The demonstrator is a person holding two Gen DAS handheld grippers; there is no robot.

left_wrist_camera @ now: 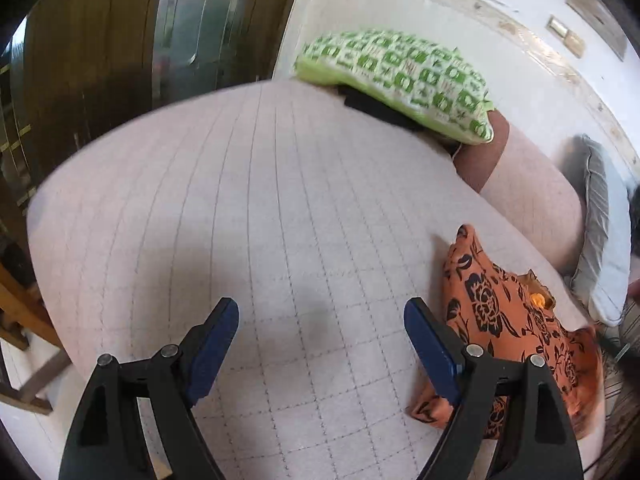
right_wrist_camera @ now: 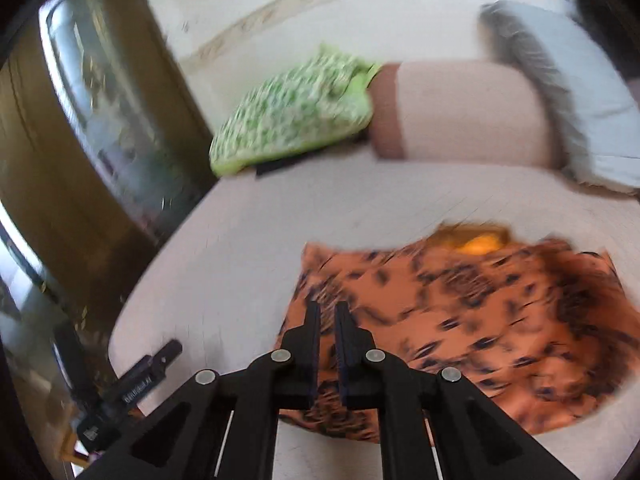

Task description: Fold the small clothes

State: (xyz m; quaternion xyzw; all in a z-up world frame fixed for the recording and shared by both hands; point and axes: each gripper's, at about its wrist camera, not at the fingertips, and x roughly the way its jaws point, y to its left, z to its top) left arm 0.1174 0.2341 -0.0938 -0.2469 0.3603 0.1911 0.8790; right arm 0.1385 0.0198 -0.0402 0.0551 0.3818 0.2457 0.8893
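1. A bed [left_wrist_camera: 248, 216] covered by a pale quilt stitched in a grid is seen in the left wrist view; its rounded edge runs from 9 o'clock up to 12 o'clock, with a dark wooden wardrobe [left_wrist_camera: 92, 60] beyond it.
2. A wide bare stretch of quilt is left open ahead of the left gripper [left_wrist_camera: 320, 318], from 10 o'clock to 1 o'clock.
3. The far end of the bed is bounded by a green patterned pillow [left_wrist_camera: 404, 80] at 1 o'clock, a pink bolster [left_wrist_camera: 524, 196] at 2 o'clock and a grey cushion [left_wrist_camera: 600, 232] at 3 o'clock, set against a white wall.
4. The orange floral garment [left_wrist_camera: 504, 312] is laid flat on the quilt at 4 o'clock in the left wrist view, near the bed's right side.
5. The left gripper's fingers [left_wrist_camera: 218, 340] are spread wide, with nothing held between them; the right-hand finger is seen over the garment's left edge, and contact cannot be told.
6. In the blurred right wrist view, the garment [right_wrist_camera: 480, 320] fills the area from 3 to 6 o'clock.
7. The right gripper [right_wrist_camera: 327, 308] is seen with its fingers [right_wrist_camera: 312, 340] drawn narrow, a slim gap left between them, over the garment's near left corner; whether cloth is pinched cannot be told.
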